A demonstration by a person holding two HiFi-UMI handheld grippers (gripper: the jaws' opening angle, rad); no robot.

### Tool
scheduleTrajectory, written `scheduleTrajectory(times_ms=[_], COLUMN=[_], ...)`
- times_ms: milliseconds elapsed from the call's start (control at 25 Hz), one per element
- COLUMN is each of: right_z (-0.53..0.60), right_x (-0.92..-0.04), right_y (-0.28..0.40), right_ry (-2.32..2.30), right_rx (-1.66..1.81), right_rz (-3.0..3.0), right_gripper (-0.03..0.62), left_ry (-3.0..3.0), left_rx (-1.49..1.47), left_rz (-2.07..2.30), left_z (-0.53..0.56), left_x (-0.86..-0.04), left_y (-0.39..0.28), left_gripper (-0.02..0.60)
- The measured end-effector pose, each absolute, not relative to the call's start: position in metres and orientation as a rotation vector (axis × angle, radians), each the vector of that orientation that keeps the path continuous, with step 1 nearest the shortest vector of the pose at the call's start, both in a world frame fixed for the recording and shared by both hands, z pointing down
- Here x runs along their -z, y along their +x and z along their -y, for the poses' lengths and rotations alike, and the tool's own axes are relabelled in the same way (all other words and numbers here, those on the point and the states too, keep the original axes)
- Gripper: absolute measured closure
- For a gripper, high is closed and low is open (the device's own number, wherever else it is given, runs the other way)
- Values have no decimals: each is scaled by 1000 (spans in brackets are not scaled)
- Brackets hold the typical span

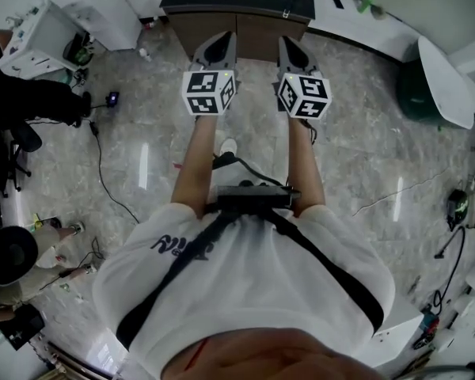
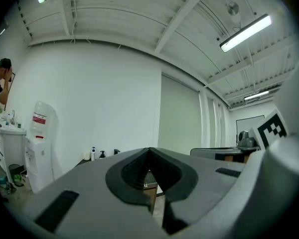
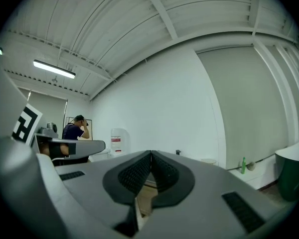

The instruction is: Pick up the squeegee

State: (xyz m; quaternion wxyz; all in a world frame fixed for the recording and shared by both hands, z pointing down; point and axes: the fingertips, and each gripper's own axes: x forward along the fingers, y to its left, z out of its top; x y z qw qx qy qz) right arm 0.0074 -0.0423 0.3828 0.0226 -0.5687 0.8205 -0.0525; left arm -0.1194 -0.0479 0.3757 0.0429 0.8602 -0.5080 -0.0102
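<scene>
No squeegee shows in any view. In the head view both arms reach forward over a marble floor toward a dark cabinet (image 1: 237,18) with a white basin on top. My left gripper (image 1: 218,47) and right gripper (image 1: 293,51) are held side by side, each with its marker cube behind it. The left gripper view shows the left gripper (image 2: 149,151) with its jaws meeting at the tips and nothing between them. It is the same in the right gripper view: the right gripper (image 3: 151,154) is shut and empty. Both point level at a white wall.
A dark green bin (image 1: 416,93) with a white lid stands at the right. Cables (image 1: 103,169) trail over the floor at the left, beside a chair and a white unit (image 1: 43,38). A water dispenser (image 2: 37,143) and a person (image 3: 75,128) stand by the wall.
</scene>
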Motion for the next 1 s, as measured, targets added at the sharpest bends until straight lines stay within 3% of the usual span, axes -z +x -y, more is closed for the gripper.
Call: scheduleTrajectory(times_ms=[480, 1000], right_z=[188, 363], right_x=[-385, -408], right_y=[-16, 86], right_ry=[-1913, -1945], right_rx=[177, 228], right_rz=[-2473, -2427], right_gripper=[586, 585], left_ry=[2698, 2764], left_rx=[23, 30], left_rz=[1396, 1302], left_z=[212, 380], left_x=[-386, -401], left_y=[-141, -34], left_gripper=[572, 572])
